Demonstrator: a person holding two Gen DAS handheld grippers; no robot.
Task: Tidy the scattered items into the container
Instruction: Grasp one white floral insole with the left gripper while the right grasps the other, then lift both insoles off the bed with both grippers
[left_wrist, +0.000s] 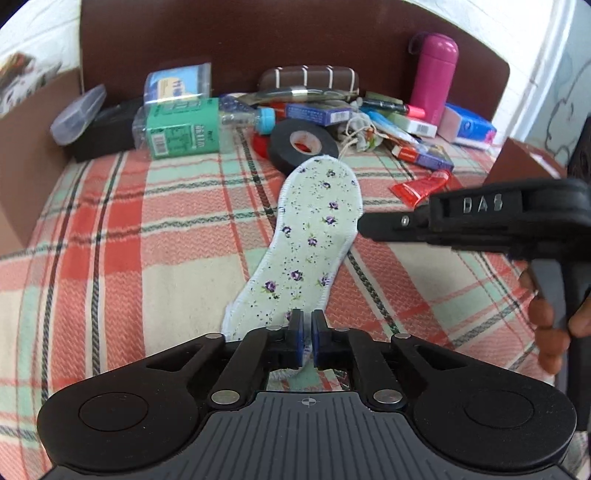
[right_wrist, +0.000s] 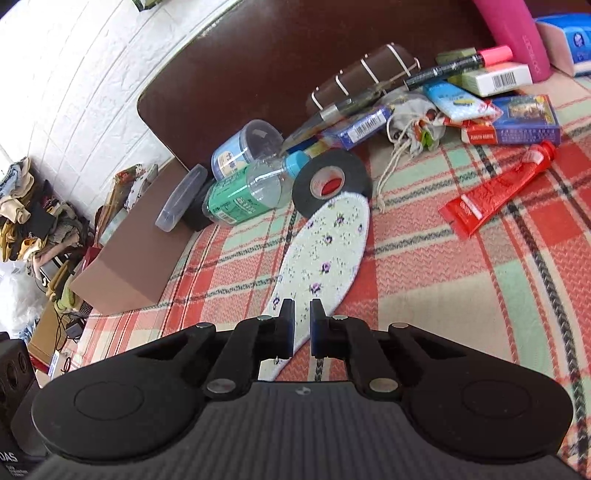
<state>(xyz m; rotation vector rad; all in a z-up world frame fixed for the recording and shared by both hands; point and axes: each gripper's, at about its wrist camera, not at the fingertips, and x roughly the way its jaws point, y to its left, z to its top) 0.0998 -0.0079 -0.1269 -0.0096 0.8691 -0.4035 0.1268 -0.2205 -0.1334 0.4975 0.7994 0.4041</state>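
A floral shoe insole (left_wrist: 306, 243) lies on the plaid cloth, its toe on a black tape roll (left_wrist: 303, 144). My left gripper (left_wrist: 307, 332) is shut on the insole's heel edge. My right gripper (left_wrist: 364, 225) comes in from the right beside the insole's toe half. In the right wrist view the right gripper (right_wrist: 302, 325) hovers over the insole (right_wrist: 325, 254) with its jaws nearly closed and nothing between them. A cardboard box (right_wrist: 136, 251) stands at the left.
Against the brown board (left_wrist: 258, 33) lie a green-labelled bottle (left_wrist: 184, 127), a clear tub (left_wrist: 177, 81), a brown striped case (left_wrist: 310, 77), a pink flask (left_wrist: 434, 74), card boxes (right_wrist: 513, 120), a red tube (right_wrist: 495, 192), a drawstring pouch (right_wrist: 410, 114) and a tissue pack (left_wrist: 467, 127).
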